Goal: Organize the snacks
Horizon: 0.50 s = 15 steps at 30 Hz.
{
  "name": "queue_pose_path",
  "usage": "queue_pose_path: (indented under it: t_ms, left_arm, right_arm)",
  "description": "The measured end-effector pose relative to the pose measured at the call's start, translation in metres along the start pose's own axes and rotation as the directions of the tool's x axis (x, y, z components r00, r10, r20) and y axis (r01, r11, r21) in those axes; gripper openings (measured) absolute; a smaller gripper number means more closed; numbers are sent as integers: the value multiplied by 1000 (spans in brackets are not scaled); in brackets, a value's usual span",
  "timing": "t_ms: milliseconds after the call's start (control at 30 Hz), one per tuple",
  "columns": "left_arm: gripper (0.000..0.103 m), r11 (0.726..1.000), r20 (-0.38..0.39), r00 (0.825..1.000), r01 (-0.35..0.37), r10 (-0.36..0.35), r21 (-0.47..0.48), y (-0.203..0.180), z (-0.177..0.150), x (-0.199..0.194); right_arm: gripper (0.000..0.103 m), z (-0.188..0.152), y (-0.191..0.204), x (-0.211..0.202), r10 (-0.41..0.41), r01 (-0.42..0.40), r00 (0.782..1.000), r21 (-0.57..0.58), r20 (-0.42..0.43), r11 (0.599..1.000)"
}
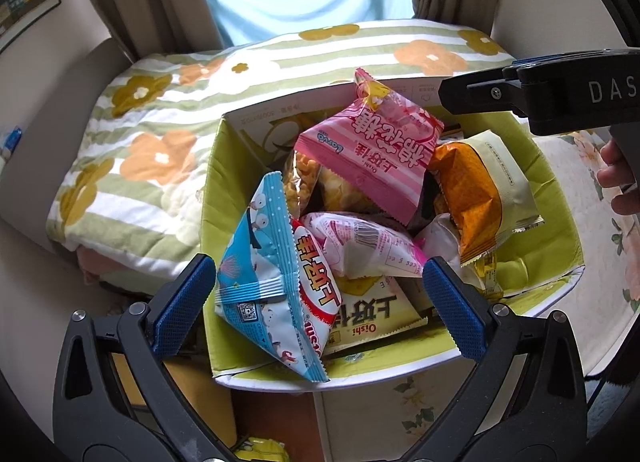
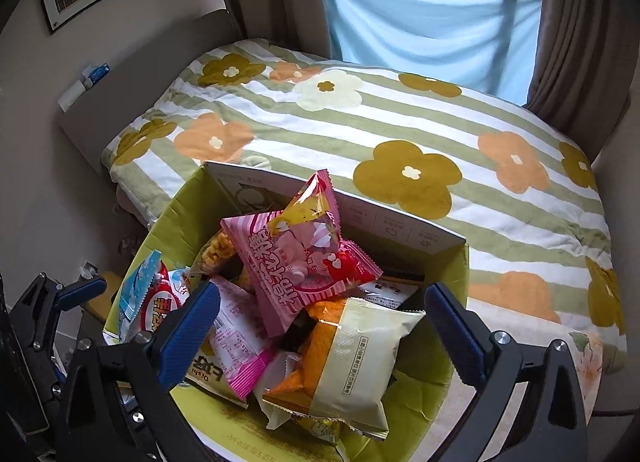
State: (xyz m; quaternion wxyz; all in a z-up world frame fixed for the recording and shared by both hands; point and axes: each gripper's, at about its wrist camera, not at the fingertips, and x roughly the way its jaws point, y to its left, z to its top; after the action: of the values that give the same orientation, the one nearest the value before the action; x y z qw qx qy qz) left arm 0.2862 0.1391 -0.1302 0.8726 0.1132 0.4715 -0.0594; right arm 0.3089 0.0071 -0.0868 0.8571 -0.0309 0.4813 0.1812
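Both tongs hover over the green box [image 1: 560,222], jaws spread wide and empty. Left tongs [image 1: 320,306] straddle the blue packet [image 1: 264,278]; right tongs [image 2: 322,326] straddle the orange-cream packet [image 2: 352,366]. The pink packet [image 2: 304,258] tops the box's pile.

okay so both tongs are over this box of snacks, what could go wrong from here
The blue packet leans over the cardboard box's near rim and might tip out if nudged. The pink marshmallow bag sits loosely atop the pile; pulling the orange-and-cream bag beneath could slide it off. Both tongs, left and right, gape empty.
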Motion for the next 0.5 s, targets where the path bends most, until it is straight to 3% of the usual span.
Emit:
queue_pose_path:
  t_ms: [233,500]
  left_arm:
    - [103,1000,38,999,15,-16,27,-8,4,-15]
    - [103,1000,161,987,6,-4,-11,-32,12,-84]
  right_arm:
    - [102,-9,1,-22,-19,17,999,36,39,999]
    - [102,-36,-8,-109,-47,35,982,65,183,997]
